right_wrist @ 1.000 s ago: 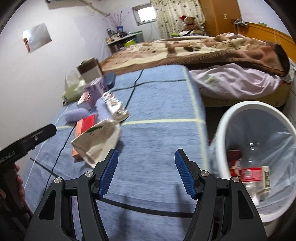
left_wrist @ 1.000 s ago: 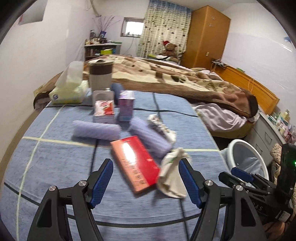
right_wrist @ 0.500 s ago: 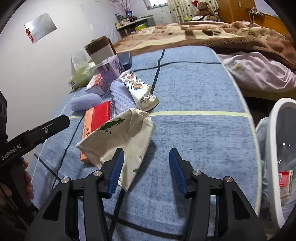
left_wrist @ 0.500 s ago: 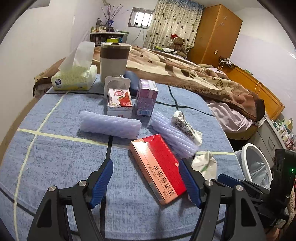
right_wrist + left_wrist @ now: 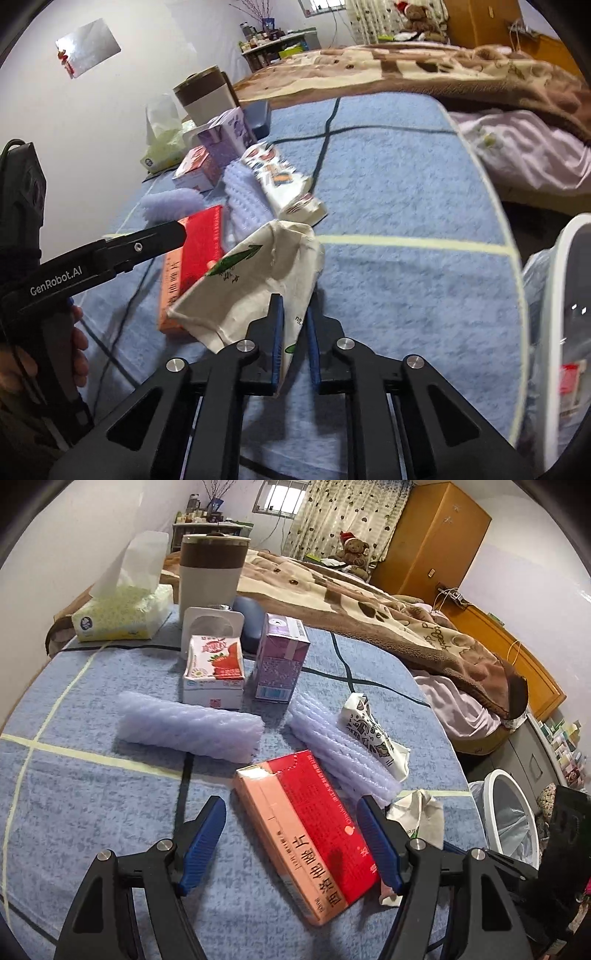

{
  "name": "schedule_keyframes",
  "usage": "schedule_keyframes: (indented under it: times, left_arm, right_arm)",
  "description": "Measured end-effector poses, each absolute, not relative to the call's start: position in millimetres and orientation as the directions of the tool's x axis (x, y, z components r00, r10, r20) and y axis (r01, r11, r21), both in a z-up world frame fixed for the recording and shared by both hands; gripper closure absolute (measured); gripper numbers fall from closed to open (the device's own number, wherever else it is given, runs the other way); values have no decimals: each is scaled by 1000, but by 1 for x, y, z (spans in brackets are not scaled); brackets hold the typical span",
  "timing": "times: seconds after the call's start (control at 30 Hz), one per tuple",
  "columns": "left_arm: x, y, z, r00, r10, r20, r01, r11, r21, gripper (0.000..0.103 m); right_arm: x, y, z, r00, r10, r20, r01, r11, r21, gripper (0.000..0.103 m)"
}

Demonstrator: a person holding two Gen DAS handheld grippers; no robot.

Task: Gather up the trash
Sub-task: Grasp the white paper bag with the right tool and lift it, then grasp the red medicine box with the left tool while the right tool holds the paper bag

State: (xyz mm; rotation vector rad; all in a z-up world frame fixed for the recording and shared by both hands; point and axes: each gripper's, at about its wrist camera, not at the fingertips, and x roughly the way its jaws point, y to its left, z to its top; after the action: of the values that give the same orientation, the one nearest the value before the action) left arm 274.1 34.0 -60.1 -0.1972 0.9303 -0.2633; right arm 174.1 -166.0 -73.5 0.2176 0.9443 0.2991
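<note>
A crumpled white paper bag (image 5: 255,284) with a green print lies on the blue cloth; my right gripper (image 5: 295,317) is shut on its near corner. The bag also shows in the left wrist view (image 5: 417,812). My left gripper (image 5: 291,834) is open, its fingers on either side of a red and pink box (image 5: 310,830); I cannot tell if they touch it. The box also shows in the right wrist view (image 5: 192,258). A white trash bin (image 5: 509,816) with a liner stands off the table's right edge, also in the right wrist view (image 5: 569,314).
Two lilac foam rolls (image 5: 188,727) (image 5: 340,753), a patterned wrapper (image 5: 373,731), a strawberry carton (image 5: 214,668), a purple carton (image 5: 280,657), a tissue pack (image 5: 122,609) and a tumbler (image 5: 210,568) sit farther back. A bed (image 5: 388,598) lies beyond.
My right gripper moved forward onto the paper bag and shut on its corner. My left gripper came closer to the red box, which now lies between its fingers.
</note>
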Motion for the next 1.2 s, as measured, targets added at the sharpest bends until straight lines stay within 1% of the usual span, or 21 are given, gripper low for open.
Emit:
schedule_keyframes:
  times: [0.1,0.27,0.4,0.5,0.63,0.73,0.87,0.93,1.0,1.2]
  left_arm:
    - [279,26,-64,554,-302,-776,144,953,-268,30]
    - [282,14,-69,539,-290,-791,148,957,-250,29]
    - [282,1,-75,519,-268,-812,157,963,-218,29]
    - [280,-9,-76,517,-238,-822,173,970,-172,28]
    - [272,-23,-80,514,-199,-834,212,972,-101,26]
    - [264,-27,-81,503,-206,-840,218,970,-107,25]
    - [263,-26,-85,506,-193,-841,178,977,-118,22]
    - [260,-27,-85,506,-174,-845,173,980,-98,22]
    - [254,-23,-85,501,-165,-850,156,983,-99,22]
    - [244,-10,-85,504,-137,-853,134,988,-80,22]
  right_arm:
    - [177,-177,-71,556,324,-766,-136,944,301,94]
    - [182,-194,-63,587,221,-779,-97,974,202,95]
    - [189,-206,-59,602,159,-782,-77,987,142,95]
    - [194,-209,-58,607,116,-786,-64,993,97,95]
    - [195,-212,-61,603,114,-789,-70,993,90,94]
    - [195,-213,-61,602,125,-789,-85,992,92,94]
    - [194,-219,-63,594,146,-791,-67,989,133,91]
    - [193,-221,-67,585,174,-792,-62,983,170,80]
    - [191,-223,-70,585,197,-787,-54,977,205,50]
    - [191,-219,-76,577,230,-784,-41,967,253,49]
